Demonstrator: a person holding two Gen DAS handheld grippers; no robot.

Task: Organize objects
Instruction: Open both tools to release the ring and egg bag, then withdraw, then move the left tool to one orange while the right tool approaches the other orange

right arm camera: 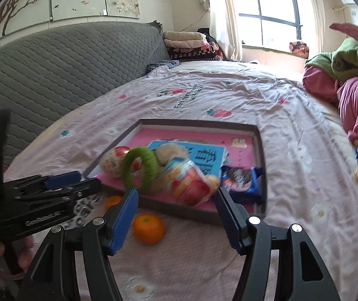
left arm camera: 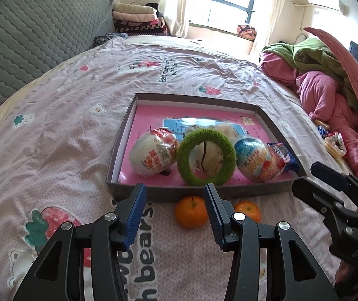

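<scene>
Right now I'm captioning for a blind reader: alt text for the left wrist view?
The open left gripper hovers over a pink bedsheet, facing a shallow tray holding two wrapped eggs and a green ring. Two oranges lie just outside it.

Both fisheye views look forward and down along their own fingers, low over the bed (left arm camera: 78, 125), toward the window at the top of the frame. The left view faces the tray (left arm camera: 196, 193) nearly square on, close. The right view sees it from lower right. Both share the tray (right arm camera: 179, 209), the two oranges and each other's claw at the frame edge.
</scene>
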